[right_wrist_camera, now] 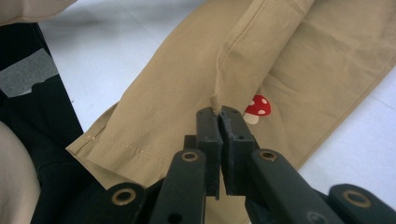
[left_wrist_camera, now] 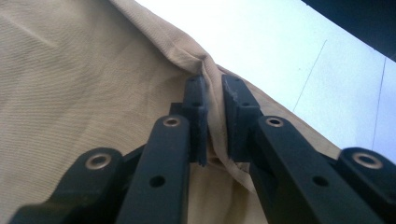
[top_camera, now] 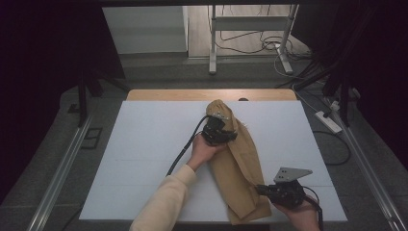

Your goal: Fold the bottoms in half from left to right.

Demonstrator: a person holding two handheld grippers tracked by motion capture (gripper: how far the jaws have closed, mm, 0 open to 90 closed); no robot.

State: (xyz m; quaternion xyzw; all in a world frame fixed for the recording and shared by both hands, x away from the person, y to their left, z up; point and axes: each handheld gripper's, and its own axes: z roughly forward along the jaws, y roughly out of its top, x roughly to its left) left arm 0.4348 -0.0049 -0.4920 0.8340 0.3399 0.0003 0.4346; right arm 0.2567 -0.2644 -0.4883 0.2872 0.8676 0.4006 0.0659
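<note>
A tan fabric garment (top_camera: 239, 163) lies lengthwise on the white table top (top_camera: 144, 144), from mid-table toward the front edge. My left gripper (top_camera: 219, 132) is at its far end, jaws shut on a pinched fold of the tan fabric (left_wrist_camera: 215, 116). My right gripper (top_camera: 269, 191) is at the near end by the hem, jaws closed on a raised crease of the fabric (right_wrist_camera: 218, 105). A small red mushroom patch (right_wrist_camera: 257, 108) shows on the cloth just beyond the right jaws. The stitched hem (right_wrist_camera: 116, 147) lies to their left.
A wooden strip (top_camera: 211, 94) edges the table's far side. Beyond it stand metal frame legs (top_camera: 212, 43) with cables on the floor. A power strip (top_camera: 328, 121) lies at the right. A dark cloth with grey tape (right_wrist_camera: 28, 74) is at the right gripper view's left.
</note>
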